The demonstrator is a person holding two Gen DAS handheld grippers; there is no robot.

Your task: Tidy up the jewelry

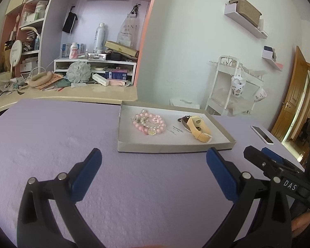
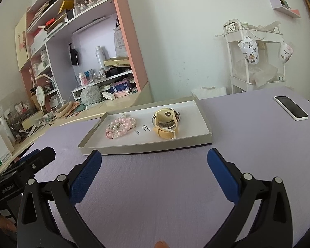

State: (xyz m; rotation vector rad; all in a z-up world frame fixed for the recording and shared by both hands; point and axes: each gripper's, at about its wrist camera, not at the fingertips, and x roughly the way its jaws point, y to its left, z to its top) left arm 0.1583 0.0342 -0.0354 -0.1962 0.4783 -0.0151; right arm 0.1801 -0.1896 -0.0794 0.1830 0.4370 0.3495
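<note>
Left gripper (image 1: 154, 160): fingers spread wide, nothing between them, over the near part of the purple cloth (image 1: 62, 136); its blue pads (image 1: 86, 177) point toward the box.
Right gripper (image 2: 154, 161): fingers likewise spread wide and holding nothing, just short of the near wall of the box; in the left wrist view it shows at the right edge, beside the left gripper.
Box (image 1: 175, 145): shallow grey cardboard lid with a white inside, lying flat on the cloth, just beyond both grippers.
Pink bead bracelets (image 1: 149, 124): a loose heap of pink and pearl beads in the left half of the box, resting on its floor.
Watch (image 1: 198, 128): cream-yellow strap curled around a dark round face, in the right half of the box, well apart from the beads.
Printed lettering (image 2: 146, 128): small dark text on the box floor between the beads and the watch.
Phone (image 2: 291, 107): white-edged, dark screen up, flat on the cloth at the far right, apart from the box.
Desk and shelves (image 1: 97, 62): far left beyond the cloth, crowded with bottles, boxes and papers.
White rack (image 2: 256, 60): against the far wall at the right, with printed cups hanging from it.
</note>
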